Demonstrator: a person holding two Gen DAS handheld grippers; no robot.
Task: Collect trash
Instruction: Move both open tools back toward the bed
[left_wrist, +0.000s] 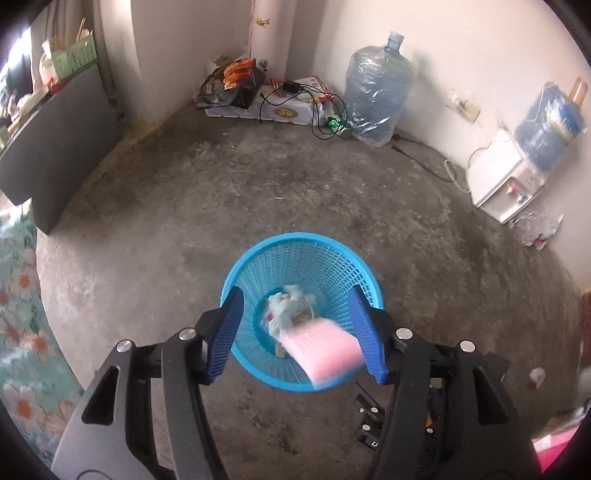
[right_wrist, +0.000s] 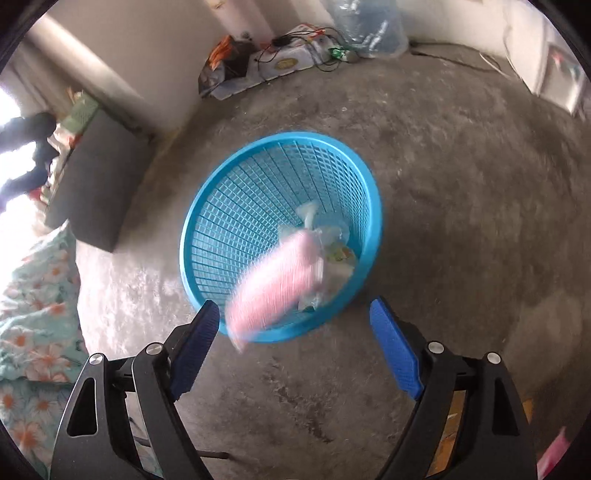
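Note:
A blue mesh basket (left_wrist: 295, 236) stands on the concrete floor with crumpled wrappers and tissue (left_wrist: 291, 302) in its bottom. My left gripper (left_wrist: 295, 295) hovers over it, open. A blurred pink ribbed piece of trash (left_wrist: 321, 350) is in mid-air beside its right finger, over the near rim, with neither pad pressing on it. In the right wrist view the same basket (right_wrist: 280, 138) lies ahead, and the pink piece (right_wrist: 273, 284) is blurred above its near rim. My right gripper (right_wrist: 293, 306) stands wide open just short of the basket, nothing between its fingers.
A large water jug (left_wrist: 376, 92) and a white dispenser (left_wrist: 506, 177) stand by the far wall, with boxes and cables (left_wrist: 277, 99) in the corner. A dark cabinet (left_wrist: 55, 147) and floral cloth (left_wrist: 18, 295) lie left. A crumpled paper (left_wrist: 537, 376) lies on the floor right.

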